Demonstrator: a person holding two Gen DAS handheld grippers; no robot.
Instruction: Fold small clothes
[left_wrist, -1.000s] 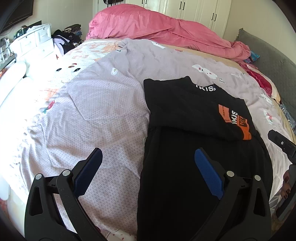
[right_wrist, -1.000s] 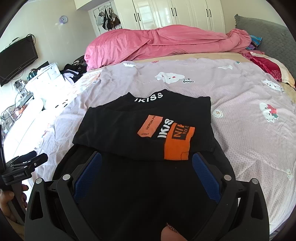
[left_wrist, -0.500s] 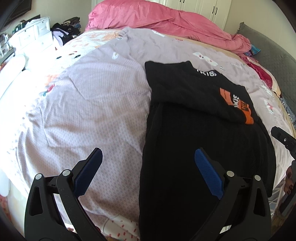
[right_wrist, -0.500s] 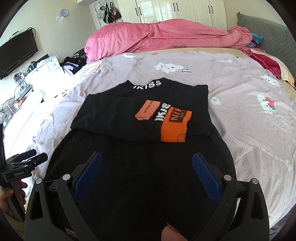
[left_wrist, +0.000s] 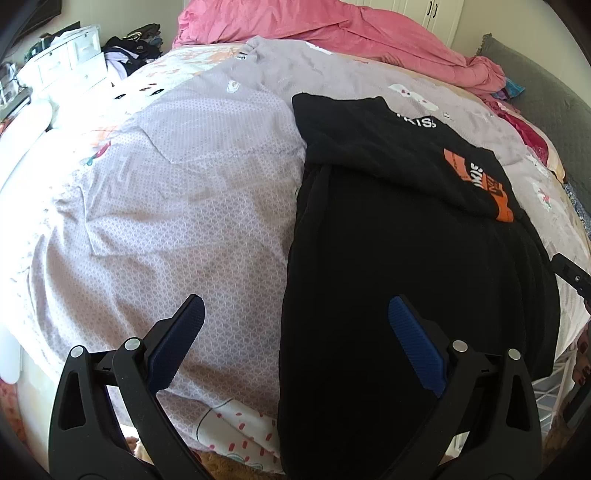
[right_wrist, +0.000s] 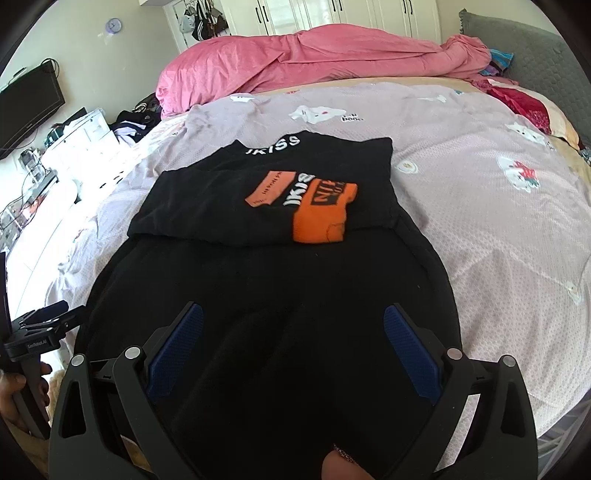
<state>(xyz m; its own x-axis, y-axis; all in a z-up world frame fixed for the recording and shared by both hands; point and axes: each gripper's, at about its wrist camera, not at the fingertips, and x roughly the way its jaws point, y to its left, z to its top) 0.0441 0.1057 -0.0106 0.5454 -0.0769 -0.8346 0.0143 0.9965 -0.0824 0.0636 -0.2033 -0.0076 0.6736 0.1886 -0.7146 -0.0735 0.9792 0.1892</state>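
Observation:
A black garment (left_wrist: 413, 266) (right_wrist: 266, 302) with an orange and white print lies flat on the lilac bedspread (left_wrist: 177, 206) (right_wrist: 480, 221). Its far part is folded over toward me, so the orange patch (right_wrist: 321, 214) faces up. My left gripper (left_wrist: 295, 314) is open above the garment's left edge, one finger over the bedspread and the other over the black cloth. My right gripper (right_wrist: 291, 325) is open over the garment's near part, holding nothing. The right gripper's body shows at the right edge of the left wrist view, and the left gripper's body at the left edge of the right wrist view.
A crumpled pink duvet (right_wrist: 314, 55) lies across the far side of the bed. A grey headboard (right_wrist: 535, 48) stands at the right with red cloth (right_wrist: 524, 103) beside it. White drawers (left_wrist: 62, 62), a clothes pile (left_wrist: 133, 40) and a wall TV (right_wrist: 29, 103) are at the left.
Both grippers have drawn back toward the near edge of the bed and lowered, so the garment's near hem fills more of both views. Both stay open.

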